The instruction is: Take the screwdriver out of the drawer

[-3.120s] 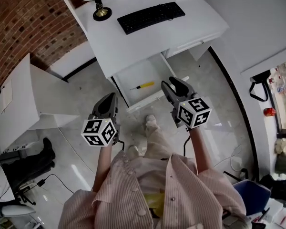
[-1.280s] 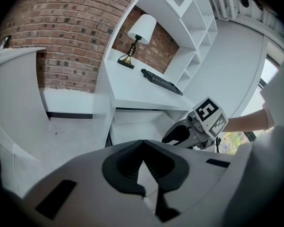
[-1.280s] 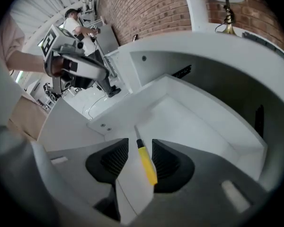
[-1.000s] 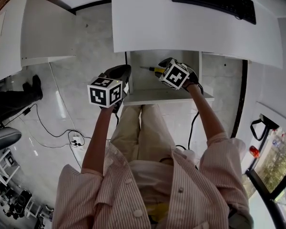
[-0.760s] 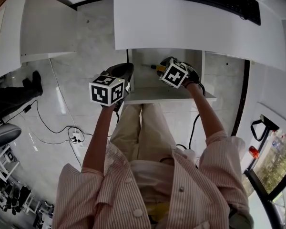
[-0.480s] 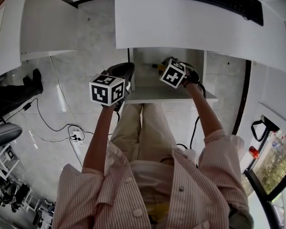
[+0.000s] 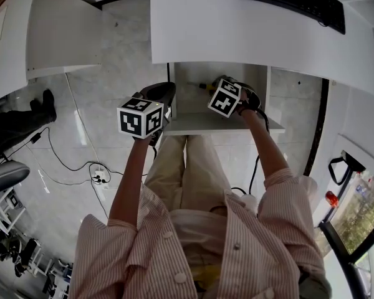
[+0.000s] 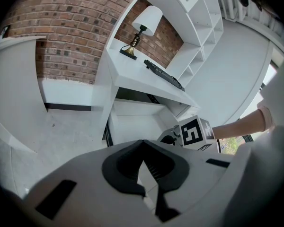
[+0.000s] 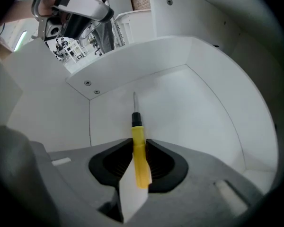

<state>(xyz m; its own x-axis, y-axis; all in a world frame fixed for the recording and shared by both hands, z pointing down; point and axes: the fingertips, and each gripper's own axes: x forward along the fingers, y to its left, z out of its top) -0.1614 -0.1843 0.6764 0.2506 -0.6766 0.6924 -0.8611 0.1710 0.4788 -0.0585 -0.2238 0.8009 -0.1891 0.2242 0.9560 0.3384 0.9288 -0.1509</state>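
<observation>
Two jaws of the right gripper (image 9: pixel 140 146), just closing, now pinch the yellow handle of the screwdriver (image 9: pixel 138 129), which lies on the drawer (image 9: pixel 194 117) floor, shaft pointing toward a drawer wall. Risk: handle looks smooth and round; an off-centre pinch could let it roll or slip out on lifting. Risk: a tilted lift could knock the shaft on that wall or on the desk (image 7: pixel 237 36) edge overhanging the drawer. Left gripper (image 8: pixel 142 144): pressed together, empty, beside the drawer's front left corner. Farther: keyboard (image 7: pixel 290 4) and lamp (image 8: pixel 143 25) on the desk.
</observation>
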